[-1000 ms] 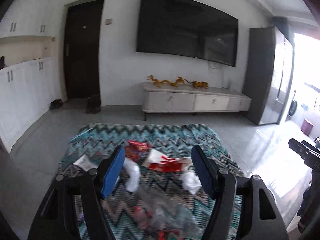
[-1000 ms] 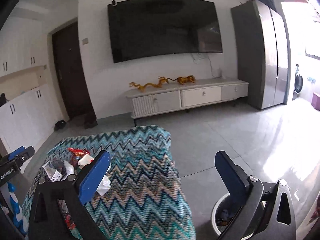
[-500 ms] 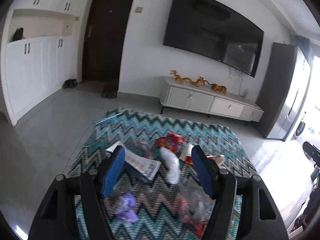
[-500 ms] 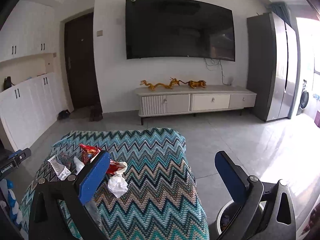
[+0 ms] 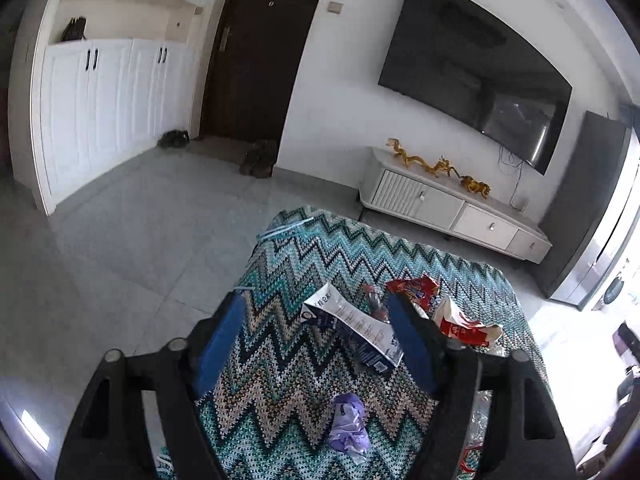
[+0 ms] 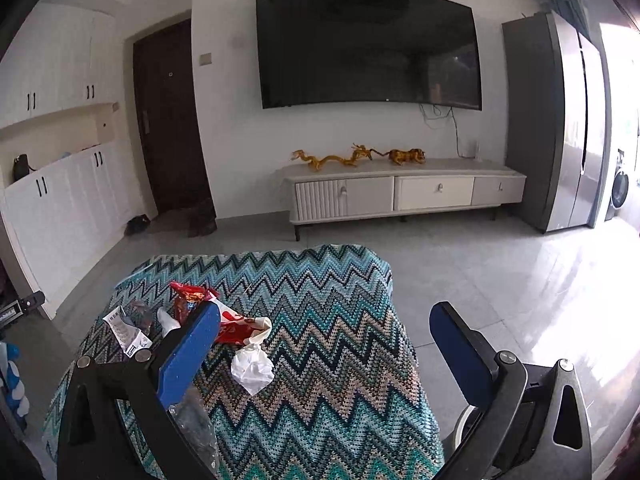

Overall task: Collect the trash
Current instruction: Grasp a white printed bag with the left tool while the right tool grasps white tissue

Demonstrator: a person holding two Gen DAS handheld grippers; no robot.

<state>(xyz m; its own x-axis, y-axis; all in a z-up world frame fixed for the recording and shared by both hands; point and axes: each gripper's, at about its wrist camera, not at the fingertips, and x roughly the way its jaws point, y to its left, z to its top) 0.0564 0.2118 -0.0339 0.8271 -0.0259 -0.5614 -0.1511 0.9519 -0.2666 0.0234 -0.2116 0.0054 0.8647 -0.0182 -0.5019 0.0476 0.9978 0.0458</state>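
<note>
Trash lies on a table under a zigzag cloth (image 5: 304, 248). My left gripper (image 5: 315, 299) hovers over its left part with its jaws opening and no pad touching anything. A flattened carton (image 5: 352, 328) lies beyond the right pad, and a crumpled purple wrapper (image 5: 348, 424) sits lower between the fingers. A red snack wrapper (image 5: 416, 286) and a red-and-white wrapper (image 5: 460, 324) lie to the right. My right gripper (image 6: 326, 308) is open and empty above the cloth, near a white tissue (image 6: 252, 366), the red wrapper (image 6: 190, 296) and a clear plastic bag (image 6: 192, 428).
A round bin (image 6: 464, 428) shows on the floor by the table's right side, mostly hidden behind my right finger. A TV cabinet (image 6: 400, 196) stands at the far wall, white cupboards (image 5: 104, 112) on the left. Grey tiled floor surrounds the table.
The left gripper has swung left along the table and rolled, bringing the carton and purple wrapper between its fingers, and its jaws have widened. The right gripper has shifted slightly left, still open.
</note>
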